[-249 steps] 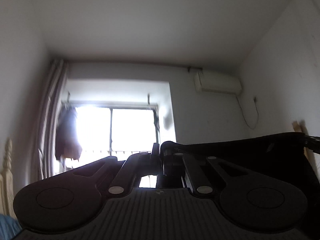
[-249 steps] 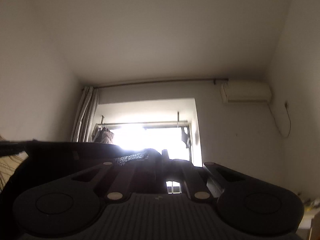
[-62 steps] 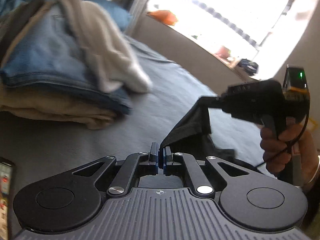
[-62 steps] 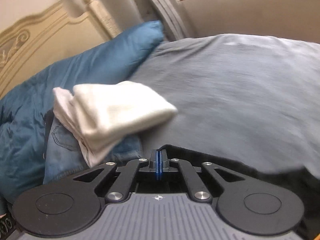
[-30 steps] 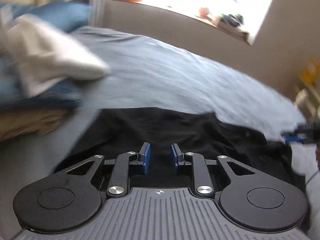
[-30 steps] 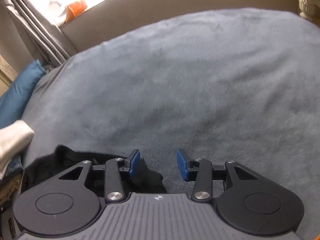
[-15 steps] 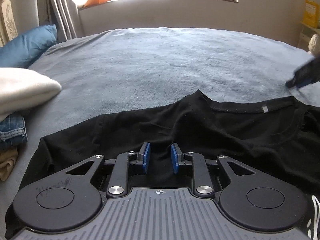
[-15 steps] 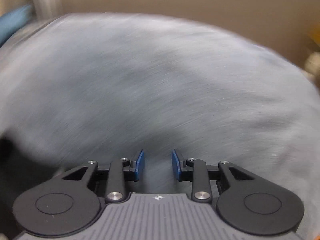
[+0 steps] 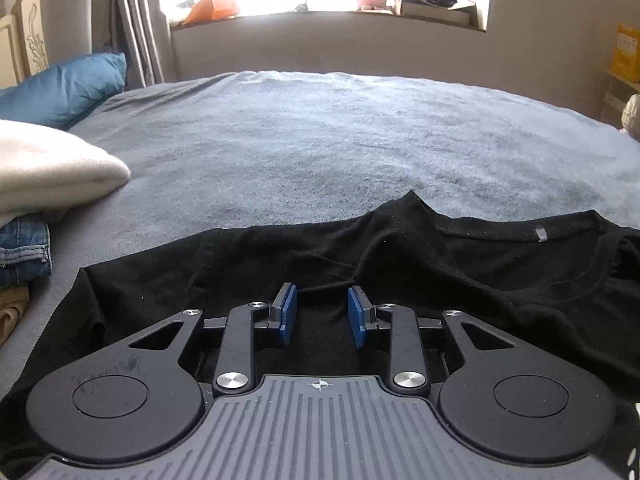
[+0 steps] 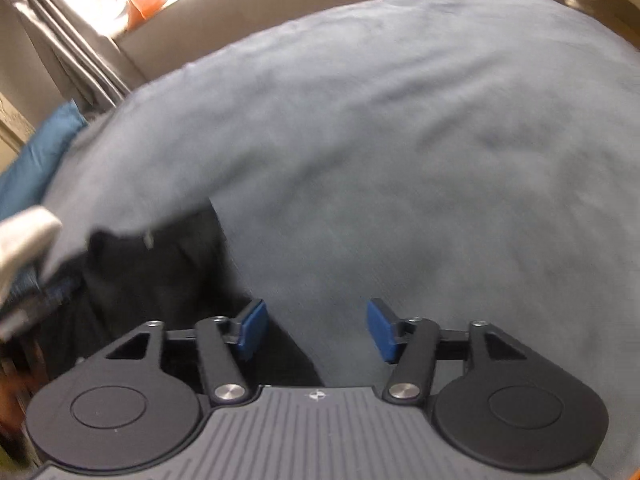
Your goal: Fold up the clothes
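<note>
Black T-shirt (image 9: 400,256) spread rumpled on grey bedspread (image 9: 340,140); both claws released, widening.

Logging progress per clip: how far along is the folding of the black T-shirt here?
Done: the black T-shirt lies spread on the grey bed, collar away from the camera, still wrinkled. A stack of clothes sits at left. In hand: nothing; the left tool and right tool are open, jaws just widened, nothing between the pads. Left: smoothing and every fold.
</note>
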Demonstrator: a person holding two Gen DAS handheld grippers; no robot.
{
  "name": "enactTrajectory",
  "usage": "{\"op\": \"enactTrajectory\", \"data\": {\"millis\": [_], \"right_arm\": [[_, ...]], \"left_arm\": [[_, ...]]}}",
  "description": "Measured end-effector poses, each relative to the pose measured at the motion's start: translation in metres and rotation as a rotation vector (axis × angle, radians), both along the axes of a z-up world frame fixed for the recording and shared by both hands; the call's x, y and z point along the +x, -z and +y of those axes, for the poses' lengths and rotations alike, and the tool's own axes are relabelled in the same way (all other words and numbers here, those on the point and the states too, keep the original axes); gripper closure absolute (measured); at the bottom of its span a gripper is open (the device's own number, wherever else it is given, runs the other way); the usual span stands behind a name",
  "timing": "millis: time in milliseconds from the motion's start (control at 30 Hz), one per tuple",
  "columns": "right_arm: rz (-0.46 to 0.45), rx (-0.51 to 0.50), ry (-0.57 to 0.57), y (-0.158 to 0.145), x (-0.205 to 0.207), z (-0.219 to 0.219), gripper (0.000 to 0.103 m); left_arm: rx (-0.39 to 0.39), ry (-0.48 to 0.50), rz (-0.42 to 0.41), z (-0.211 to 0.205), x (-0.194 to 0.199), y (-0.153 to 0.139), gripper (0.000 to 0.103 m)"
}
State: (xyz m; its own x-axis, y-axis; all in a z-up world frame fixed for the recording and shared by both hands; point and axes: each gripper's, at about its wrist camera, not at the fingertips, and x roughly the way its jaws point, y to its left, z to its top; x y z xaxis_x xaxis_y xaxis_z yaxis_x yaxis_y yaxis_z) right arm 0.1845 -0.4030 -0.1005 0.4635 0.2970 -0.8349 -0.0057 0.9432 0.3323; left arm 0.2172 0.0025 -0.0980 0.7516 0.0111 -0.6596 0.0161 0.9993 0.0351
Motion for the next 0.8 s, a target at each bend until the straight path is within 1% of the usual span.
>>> {"op": "enactTrajectory", "data": {"millis": [67, 100, 133, 167, 200, 233, 333, 367, 433, 533, 633, 667, 700, 733, 800], "right_arm": [[0.018, 0.022, -0.006, 0.011, -0.019, 0.002, 0.041], [0.003, 0.004, -0.016, 0.015, -0.025, 0.006, 0.046], [-0.026, -0.041, -0.034, 0.017, -0.032, 0.014, 0.052], [-0.055, -0.085, -0.051, 0.018, -0.039, 0.021, 0.073], [-0.077, -0.113, -0.045, 0.015, -0.045, 0.021, 0.097], [-0.094, -0.129, -0.020, 0.008, -0.049, 0.017, 0.100], [-0.144, -0.177, 0.053, -0.011, -0.063, 0.006, 0.100], [-0.158, -0.200, 0.093, -0.018, -0.067, -0.002, 0.100], [-0.178, -0.287, 0.175, -0.027, -0.077, -0.019, 0.100], [-0.138, -0.332, 0.249, -0.011, -0.075, -0.040, 0.100], [-0.089, -0.363, 0.323, 0.008, -0.070, -0.060, 0.097], [-0.098, -0.363, 0.340, 0.013, -0.069, -0.064, 0.092], [-0.123, -0.367, 0.366, 0.013, -0.068, -0.065, 0.080], [-0.144, -0.380, 0.403, 0.010, -0.067, -0.065, 0.074], [-0.219, -0.422, 0.462, -0.004, -0.070, -0.063, 0.071]], "left_arm": [[0.011, -0.011, -0.010, -0.002, -0.001, 0.001, 0.074], [0.017, -0.016, -0.014, -0.003, -0.001, 0.001, 0.074], [0.018, -0.025, -0.016, -0.004, -0.001, 0.001, 0.074], [0.016, -0.037, -0.017, -0.005, -0.001, 0.001, 0.074], [0.016, -0.046, -0.016, -0.006, -0.001, 0.001, 0.074], [0.019, -0.054, -0.015, -0.007, -0.001, 0.000, 0.074], [0.028, -0.074, -0.012, -0.010, -0.001, -0.001, 0.074], [0.030, -0.077, -0.012, -0.010, -0.001, -0.001, 0.074], [0.034, -0.076, -0.011, -0.010, -0.001, 0.000, 0.074], [0.040, -0.072, -0.010, -0.010, -0.001, 0.000, 0.074], [0.033, -0.070, -0.010, -0.008, -0.001, 0.000, 0.074], [0.027, -0.067, -0.009, -0.007, -0.001, -0.001, 0.074], [0.020, -0.062, -0.007, -0.006, -0.001, -0.002, 0.074], [0.012, -0.056, -0.004, -0.004, -0.001, -0.003, 0.074], [-0.011, -0.039, 0.010, 0.001, 0.000, -0.006, 0.074]]}}
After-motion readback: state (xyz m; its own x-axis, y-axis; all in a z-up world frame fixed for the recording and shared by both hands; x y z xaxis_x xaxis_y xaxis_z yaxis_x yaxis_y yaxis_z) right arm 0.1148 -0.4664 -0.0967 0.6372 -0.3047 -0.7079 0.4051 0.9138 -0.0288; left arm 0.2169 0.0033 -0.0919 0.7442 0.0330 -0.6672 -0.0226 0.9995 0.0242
